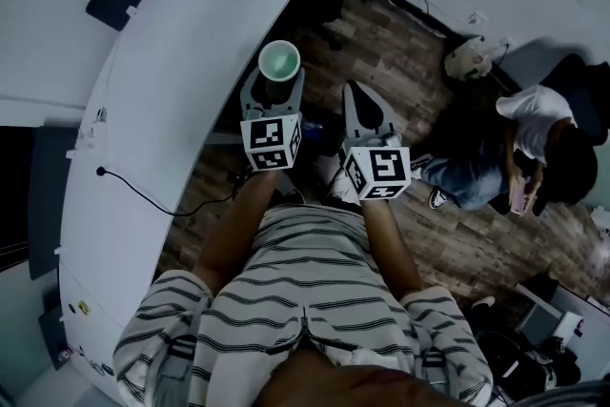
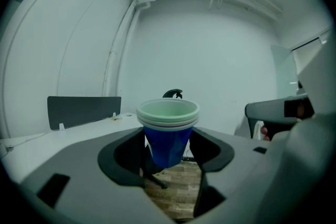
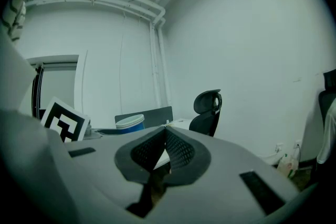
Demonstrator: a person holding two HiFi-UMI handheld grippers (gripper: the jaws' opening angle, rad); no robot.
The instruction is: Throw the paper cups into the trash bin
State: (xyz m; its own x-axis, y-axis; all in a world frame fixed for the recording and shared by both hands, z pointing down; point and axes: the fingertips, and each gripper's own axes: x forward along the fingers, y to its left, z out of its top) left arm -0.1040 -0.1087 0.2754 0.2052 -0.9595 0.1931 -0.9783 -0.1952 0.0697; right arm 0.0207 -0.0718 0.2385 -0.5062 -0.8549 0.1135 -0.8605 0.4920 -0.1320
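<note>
Blue paper cups (image 2: 168,134), stacked one inside the other with pale insides, stand upright between the jaws of my left gripper (image 2: 169,152). The jaws are wide apart and press on the stack from both sides. I hold it up in the air by the edge of the long white desk (image 1: 191,33). My right gripper (image 3: 166,150) is closed tight with nothing in it. A black office chair (image 3: 207,107) stands by the wall.

Count: one stack of nested cups (image 2: 168,131), number unclear; two tools, left tool (image 2: 169,148) and right tool (image 3: 165,145); one chair (image 3: 207,108); one counter (image 1: 191,33); one seated person (image 1: 536,136).
</note>
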